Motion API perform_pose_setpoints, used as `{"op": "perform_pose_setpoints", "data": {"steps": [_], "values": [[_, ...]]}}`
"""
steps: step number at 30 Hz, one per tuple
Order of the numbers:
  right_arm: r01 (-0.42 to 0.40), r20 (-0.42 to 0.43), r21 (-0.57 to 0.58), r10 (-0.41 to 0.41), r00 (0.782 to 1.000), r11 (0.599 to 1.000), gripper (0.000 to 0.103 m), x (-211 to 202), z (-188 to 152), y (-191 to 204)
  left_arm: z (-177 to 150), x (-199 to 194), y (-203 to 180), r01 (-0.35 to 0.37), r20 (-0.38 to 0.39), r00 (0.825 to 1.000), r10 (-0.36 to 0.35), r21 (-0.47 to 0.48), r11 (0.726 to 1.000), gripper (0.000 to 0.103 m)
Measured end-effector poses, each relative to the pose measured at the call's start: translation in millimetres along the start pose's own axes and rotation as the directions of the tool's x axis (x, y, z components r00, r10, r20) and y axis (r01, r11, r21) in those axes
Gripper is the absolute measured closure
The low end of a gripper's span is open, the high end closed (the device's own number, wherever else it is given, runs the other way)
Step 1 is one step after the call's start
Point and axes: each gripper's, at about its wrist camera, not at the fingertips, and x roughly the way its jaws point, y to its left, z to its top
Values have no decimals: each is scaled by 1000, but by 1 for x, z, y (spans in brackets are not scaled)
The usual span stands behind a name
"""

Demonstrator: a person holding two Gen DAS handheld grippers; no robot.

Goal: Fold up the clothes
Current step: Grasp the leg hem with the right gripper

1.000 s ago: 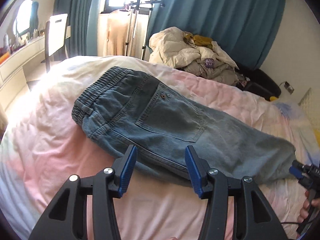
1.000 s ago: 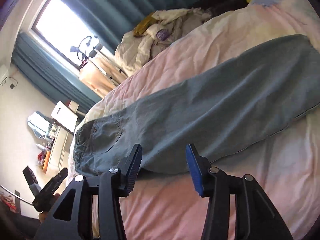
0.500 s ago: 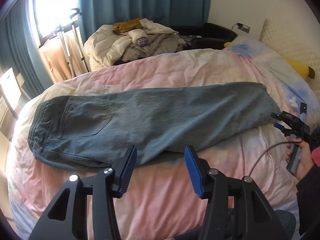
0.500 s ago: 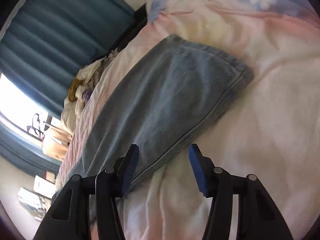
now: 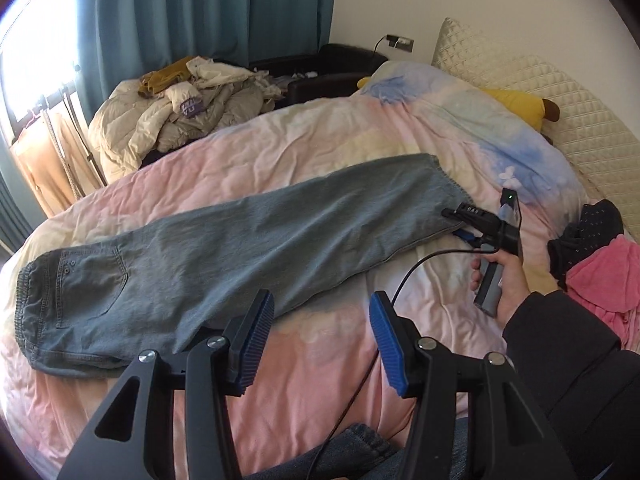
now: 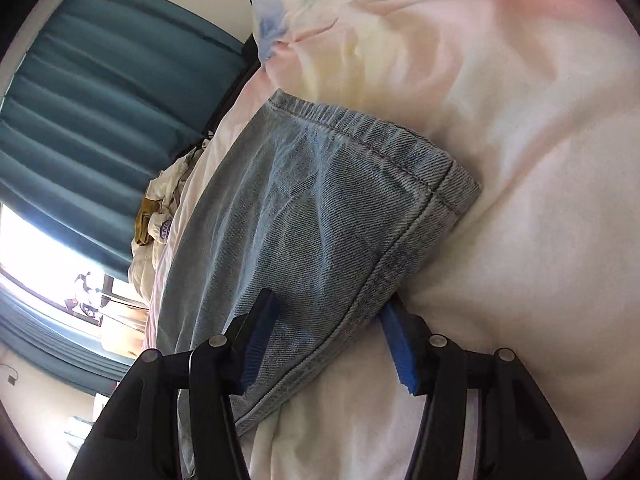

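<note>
Since the earlier frame our right gripper (image 6: 328,336) has come down to straddle the hem of the jeans (image 5: 240,252), jaws apart, not clamped; left gripper (image 5: 320,336) hangs open. Denim lying flat on the bed (image 5: 320,152) is heavy, limp; we grip the hem.

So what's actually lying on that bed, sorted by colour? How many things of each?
Blue denim: 1, the jeans, laid out flat along the quilt
Pink: 1, a crumpled garment at the right edge
Black with dots: 1, a small garment beside the pink one
Yellow: 1, a plush toy by the pillow
Total: 4
</note>
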Motion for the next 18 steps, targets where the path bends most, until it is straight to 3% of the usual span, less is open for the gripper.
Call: {"op": "perform_pose_setpoints", "data": {"steps": [11,14,18], "values": [[1,17,-26,0,1000,1000,49,6,1,1,4,12,10,-20,14,1000,19,23,1000,52],[-5,21,-17,5,1000,1000,48,4,0,2,-2,37,35,-71,-38,997,71,-6,997,52],[-30,17,2,30,999,1000,48,0,-2,1,-16,69,81,-187,-46,981,186,-18,982,52]]}}
